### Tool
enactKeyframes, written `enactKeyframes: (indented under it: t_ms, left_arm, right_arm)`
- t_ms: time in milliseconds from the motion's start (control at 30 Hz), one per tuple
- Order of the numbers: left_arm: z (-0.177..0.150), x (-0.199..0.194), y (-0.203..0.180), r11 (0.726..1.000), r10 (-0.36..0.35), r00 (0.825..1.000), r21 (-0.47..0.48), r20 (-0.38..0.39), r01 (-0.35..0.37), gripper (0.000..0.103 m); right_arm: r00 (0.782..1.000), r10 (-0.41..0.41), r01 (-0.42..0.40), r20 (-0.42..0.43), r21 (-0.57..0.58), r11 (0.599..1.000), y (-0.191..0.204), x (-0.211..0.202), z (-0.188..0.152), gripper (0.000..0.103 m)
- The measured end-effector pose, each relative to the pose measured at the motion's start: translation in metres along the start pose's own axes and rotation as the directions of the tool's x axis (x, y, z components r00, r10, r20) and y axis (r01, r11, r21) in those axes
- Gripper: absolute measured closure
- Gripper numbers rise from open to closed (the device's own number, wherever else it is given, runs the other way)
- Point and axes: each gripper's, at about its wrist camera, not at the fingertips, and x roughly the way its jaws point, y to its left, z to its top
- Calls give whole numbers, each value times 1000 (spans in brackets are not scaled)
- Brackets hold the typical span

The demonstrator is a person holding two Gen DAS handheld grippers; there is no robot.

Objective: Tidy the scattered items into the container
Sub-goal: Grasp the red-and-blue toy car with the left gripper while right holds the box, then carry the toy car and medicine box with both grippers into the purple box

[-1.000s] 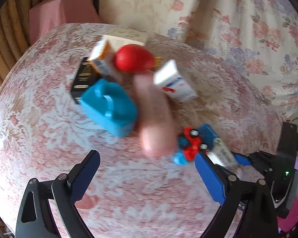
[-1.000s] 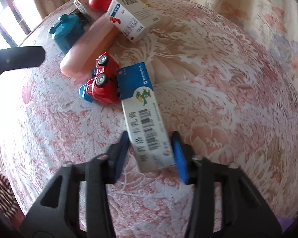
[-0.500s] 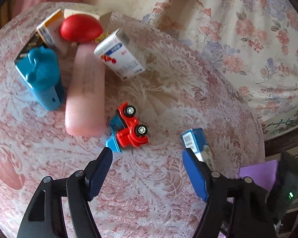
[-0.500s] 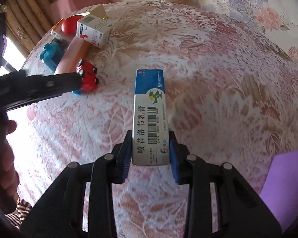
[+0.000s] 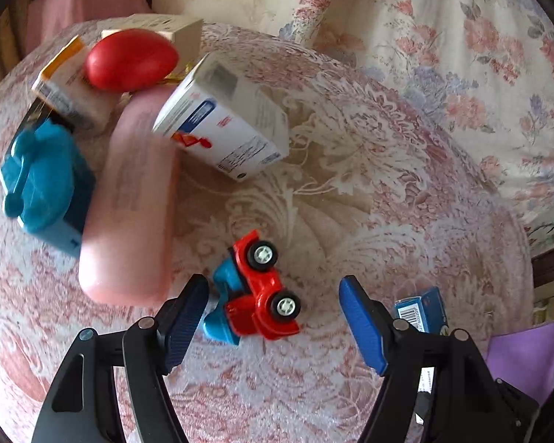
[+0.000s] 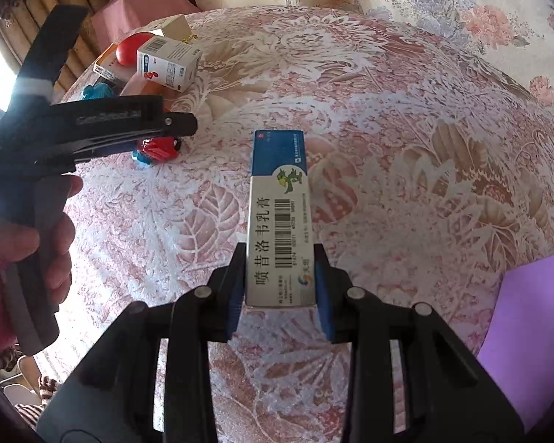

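While the right tongs (image 6: pixel 279 288) clamped the near end of a long box (image 6: pixel 279 217), its long axis ran straight away from them above the tabletop (image 6: pixel 387 129). The left tongs (image 5: pixel 273 317) stood apart, a toy car (image 5: pixel 256 291) lying on its side between them, nearer the left finger.

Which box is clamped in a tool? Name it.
The long blue-and-white box, pinched in the right tool; the white box and orange-edged box lie loose.
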Motion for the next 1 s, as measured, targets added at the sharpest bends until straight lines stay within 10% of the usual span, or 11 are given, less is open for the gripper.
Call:
enactKeyframes:
  t_ms: [333,1000]
  left_arm:
    - [-3,-4,5,998,28,999,56,17,-29,58]
    - [-39,-23,17,984,12,1000,179,-28,-7,59]
  right_arm:
    - [1000,-28,28,-5,23,999,4,0,-7,66]
    - [993,-112,112,-28,13,994,26,-3,-20,67]
